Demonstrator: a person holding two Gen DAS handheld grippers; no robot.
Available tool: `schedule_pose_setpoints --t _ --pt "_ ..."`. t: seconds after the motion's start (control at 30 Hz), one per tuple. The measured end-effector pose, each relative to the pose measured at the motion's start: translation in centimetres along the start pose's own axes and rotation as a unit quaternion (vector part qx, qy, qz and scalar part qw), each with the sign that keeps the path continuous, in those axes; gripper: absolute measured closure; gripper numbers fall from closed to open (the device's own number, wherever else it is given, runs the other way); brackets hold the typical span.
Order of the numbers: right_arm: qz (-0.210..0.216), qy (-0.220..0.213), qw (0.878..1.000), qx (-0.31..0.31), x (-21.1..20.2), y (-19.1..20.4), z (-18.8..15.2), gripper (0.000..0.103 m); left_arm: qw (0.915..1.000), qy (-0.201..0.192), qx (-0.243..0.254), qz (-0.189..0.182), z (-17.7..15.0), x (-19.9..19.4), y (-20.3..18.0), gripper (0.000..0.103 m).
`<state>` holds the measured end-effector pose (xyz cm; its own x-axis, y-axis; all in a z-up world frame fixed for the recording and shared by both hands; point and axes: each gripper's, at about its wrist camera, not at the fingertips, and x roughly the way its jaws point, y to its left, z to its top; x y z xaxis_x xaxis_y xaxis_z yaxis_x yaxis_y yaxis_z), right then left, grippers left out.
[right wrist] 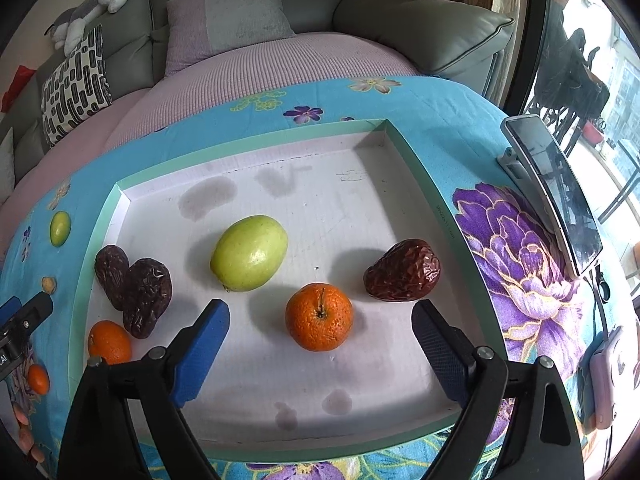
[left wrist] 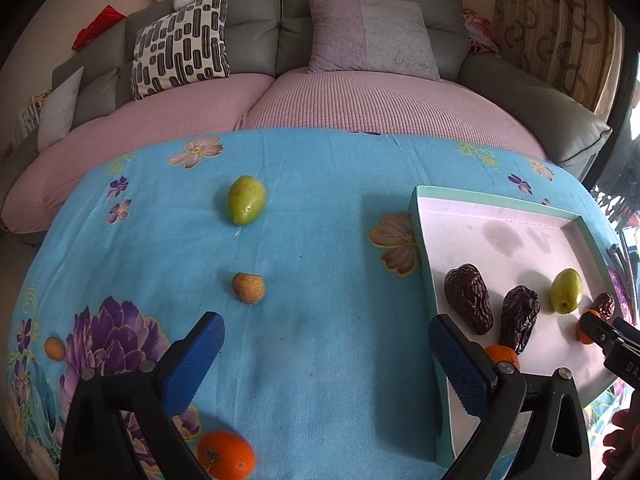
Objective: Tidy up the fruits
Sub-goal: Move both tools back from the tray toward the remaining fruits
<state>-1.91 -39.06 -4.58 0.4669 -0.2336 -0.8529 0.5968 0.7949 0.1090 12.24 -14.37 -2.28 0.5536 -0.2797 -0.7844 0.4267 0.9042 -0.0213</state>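
Note:
A shallow white tray with a green rim [right wrist: 256, 140] lies on the blue floral cloth. In it are a green fruit [right wrist: 250, 253], an orange [right wrist: 319, 317], a red date [right wrist: 403, 270], two dark dates [right wrist: 146, 296] and a second orange [right wrist: 109, 342]. My right gripper [right wrist: 320, 342] is open above the tray, its jaws either side of the orange, not touching it. My left gripper [left wrist: 326, 360] is open and empty over the cloth left of the tray [left wrist: 426, 256]. Loose on the cloth are a green fruit [left wrist: 246, 199], a small tan fruit [left wrist: 248, 287], an orange [left wrist: 226, 454] and a small orange fruit [left wrist: 54, 348].
A grey sofa with pink covers [left wrist: 360, 104] and cushions runs behind the table. A phone on a stand [right wrist: 554, 188] and a pink device [right wrist: 608, 384] sit at the table's right edge. The right gripper's tip [left wrist: 600, 330] shows over the tray in the left wrist view.

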Motion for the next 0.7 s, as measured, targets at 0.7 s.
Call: schedule_pose_setpoints --t 0.7 --pt "0.051 -0.050 0.997 -0.013 -2.1 2.9 0.8 0.010 0.9994 -0.021 -0.013 0.023 0.7 -1.7 2.5 0.000"
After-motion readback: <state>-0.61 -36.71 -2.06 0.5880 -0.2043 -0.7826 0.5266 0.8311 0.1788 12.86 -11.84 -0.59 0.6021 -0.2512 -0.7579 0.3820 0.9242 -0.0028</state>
